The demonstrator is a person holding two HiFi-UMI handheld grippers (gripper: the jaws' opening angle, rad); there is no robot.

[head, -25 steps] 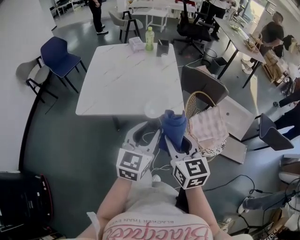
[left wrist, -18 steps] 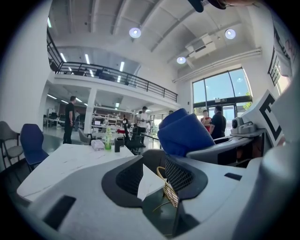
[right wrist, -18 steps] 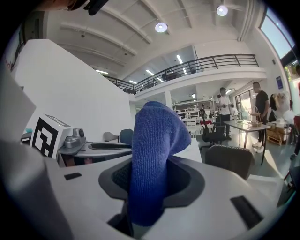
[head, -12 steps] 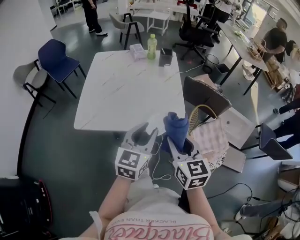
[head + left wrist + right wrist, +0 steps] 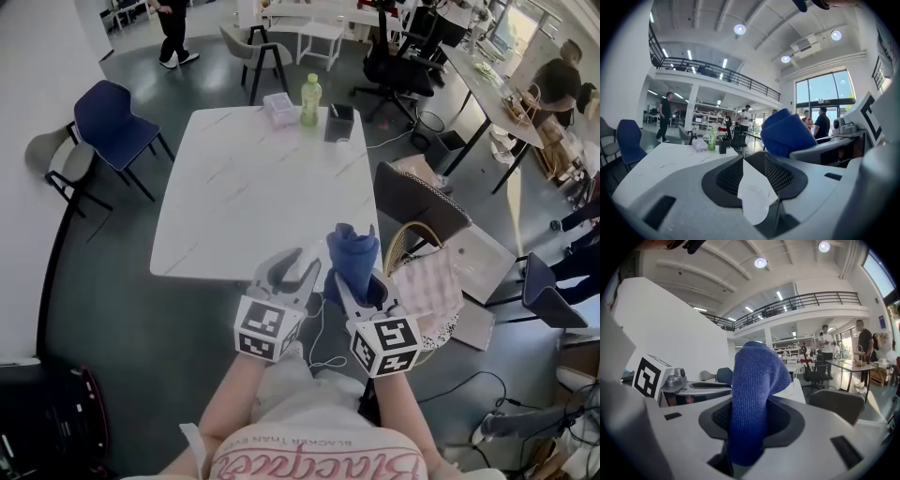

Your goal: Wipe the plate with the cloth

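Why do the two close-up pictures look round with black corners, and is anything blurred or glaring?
Both gripper views are wide-angle: lines bow and the corners go black. Left gripper view: the ceiling lamps and window glare, and the plate near the lens looks soft. Right gripper view: the cloth is sharp enough to show its weave. Head view: evenly lit, the table edges bowed slightly.

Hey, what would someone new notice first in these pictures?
The bright blue cloth stands out, bunched upright in the right gripper. Beside it, the left gripper pinches a clear plate. Beyond both lies a big white table with a green bottle at its far edge.
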